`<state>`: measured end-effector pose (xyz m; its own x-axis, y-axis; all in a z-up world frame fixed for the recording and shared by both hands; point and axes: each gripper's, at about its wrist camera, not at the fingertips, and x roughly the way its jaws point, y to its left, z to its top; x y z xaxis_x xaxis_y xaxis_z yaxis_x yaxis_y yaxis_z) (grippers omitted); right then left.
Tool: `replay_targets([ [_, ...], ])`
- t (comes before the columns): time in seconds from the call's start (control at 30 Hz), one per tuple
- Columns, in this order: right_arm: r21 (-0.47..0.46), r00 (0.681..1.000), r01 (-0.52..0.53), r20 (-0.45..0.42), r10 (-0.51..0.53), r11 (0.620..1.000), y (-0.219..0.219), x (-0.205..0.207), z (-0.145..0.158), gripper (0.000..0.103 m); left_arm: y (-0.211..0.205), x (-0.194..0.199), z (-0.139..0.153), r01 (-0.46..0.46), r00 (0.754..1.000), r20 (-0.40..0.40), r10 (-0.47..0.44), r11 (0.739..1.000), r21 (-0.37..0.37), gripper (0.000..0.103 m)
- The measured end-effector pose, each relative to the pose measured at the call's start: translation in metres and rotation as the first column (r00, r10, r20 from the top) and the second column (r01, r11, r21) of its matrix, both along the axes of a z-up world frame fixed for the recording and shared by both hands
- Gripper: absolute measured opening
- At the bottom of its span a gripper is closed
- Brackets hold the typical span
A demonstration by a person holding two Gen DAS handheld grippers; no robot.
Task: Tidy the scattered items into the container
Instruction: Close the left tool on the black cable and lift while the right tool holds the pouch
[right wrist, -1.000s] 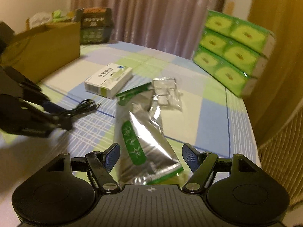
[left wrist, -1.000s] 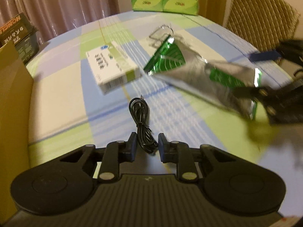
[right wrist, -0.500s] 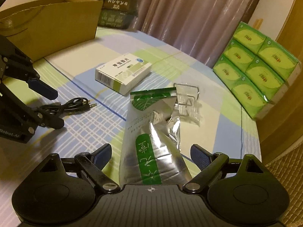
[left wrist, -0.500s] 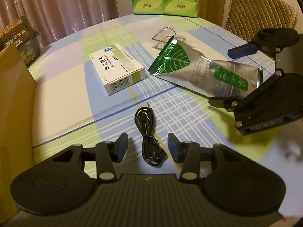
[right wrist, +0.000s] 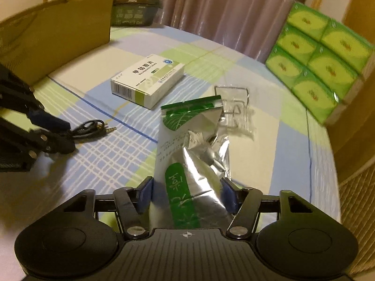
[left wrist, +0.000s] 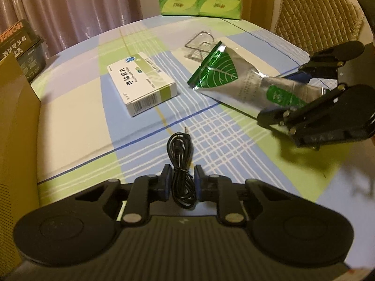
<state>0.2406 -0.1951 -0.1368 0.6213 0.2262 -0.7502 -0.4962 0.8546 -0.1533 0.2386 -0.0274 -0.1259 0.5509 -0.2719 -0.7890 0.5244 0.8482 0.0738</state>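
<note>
My left gripper (left wrist: 180,180) is closed on a coiled black audio cable (left wrist: 179,149) lying on the checked tablecloth; the cable also shows in the right wrist view (right wrist: 90,128). My right gripper (right wrist: 187,190) is closed on the near end of a silver and green foil pouch (right wrist: 189,140), which crumples between the pads; the pouch also shows in the left wrist view (left wrist: 234,82). A white medicine box (left wrist: 140,86) lies behind the cable. The cardboard box (right wrist: 54,35) stands at the table's left edge.
A clear plastic bag with a wire clip (right wrist: 234,103) lies behind the pouch. Green tissue packs (right wrist: 321,58) are stacked at the far side. A dark tin (right wrist: 134,2) sits behind the cardboard box. A quilted chair (left wrist: 316,14) stands beyond the table.
Both grippers have narrowed from open: the left around the cable, the right around the pouch's near end, which now buckles.
</note>
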Motion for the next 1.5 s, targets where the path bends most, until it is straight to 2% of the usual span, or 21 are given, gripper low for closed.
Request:
replay_targets([
  [0.13,0.077,0.997,0.043,-0.065,-0.038,0.996,-0.010,-0.012,0.011,0.044,0.002,-0.012,0.002,0.023,1.000,-0.009,-0.023,1.000,0.003,0.016],
  [0.4,0.086,0.995,0.057,-0.085,-0.050,0.995,-0.020,-0.066,0.017,0.046,0.007,-0.050,0.009,0.055,0.998,-0.041,-0.054,0.998,0.005,0.016],
  [0.47,0.081,0.996,0.068,-0.065,-0.063,0.994,-0.021,-0.076,0.016,0.065,0.008,-0.057,0.010,0.054,0.998,-0.037,-0.053,0.999,0.002,0.018],
  [0.5,0.080,0.996,0.072,-0.054,-0.068,0.994,-0.021,-0.078,0.017,0.081,0.008,-0.058,0.009,0.053,0.998,-0.035,-0.053,0.999,0.001,0.020],
  [0.53,0.082,0.997,0.071,-0.041,-0.068,0.994,-0.021,-0.080,0.017,0.084,0.007,-0.058,0.009,0.051,0.998,-0.033,-0.051,0.999,0.001,0.026],
  [0.57,0.084,0.997,0.067,-0.036,-0.065,0.994,-0.021,-0.080,0.018,0.084,0.007,-0.057,0.009,0.049,0.998,-0.029,-0.049,0.999,0.001,0.032],
  [0.63,0.099,0.997,0.076,-0.036,-0.073,0.992,-0.021,-0.075,0.019,0.084,0.008,-0.052,0.009,0.035,0.999,-0.024,-0.035,0.999,-0.007,0.035],
  [0.73,0.113,0.992,0.115,-0.066,-0.108,0.987,-0.024,-0.061,0.017,0.084,0.010,-0.044,0.009,0.017,1.000,-0.025,-0.017,1.000,-0.021,0.046],
  [0.9,0.134,0.975,0.182,-0.153,-0.161,0.974,-0.034,-0.038,0.011,0.084,0.009,-0.032,0.004,0.001,0.998,-0.060,-0.003,0.999,-0.035,0.046],
  [1.1,0.165,0.958,0.217,-0.223,-0.177,0.962,-0.038,-0.027,0.007,0.084,0.003,-0.033,0.003,0.032,0.997,-0.073,-0.033,0.999,-0.018,0.039],
  [1.13,0.168,0.957,0.218,-0.229,-0.177,0.961,-0.038,-0.026,0.006,0.084,0.003,-0.033,0.003,0.032,0.996,-0.080,-0.034,0.999,-0.024,0.034],
  [1.17,0.171,0.956,0.219,-0.234,-0.176,0.961,-0.038,-0.026,0.006,0.084,0.003,-0.033,0.003,0.030,0.995,-0.089,-0.033,0.999,-0.030,0.024],
  [1.23,0.176,0.955,0.220,-0.240,-0.175,0.959,-0.039,-0.026,0.004,0.084,0.004,-0.035,0.005,0.032,0.994,-0.100,-0.034,0.999,-0.027,0.013],
  [1.5,0.177,0.955,0.215,-0.244,-0.169,0.960,-0.037,-0.027,0.003,0.084,0.006,-0.040,0.006,0.045,0.993,-0.104,-0.047,0.999,-0.019,0.012],
])
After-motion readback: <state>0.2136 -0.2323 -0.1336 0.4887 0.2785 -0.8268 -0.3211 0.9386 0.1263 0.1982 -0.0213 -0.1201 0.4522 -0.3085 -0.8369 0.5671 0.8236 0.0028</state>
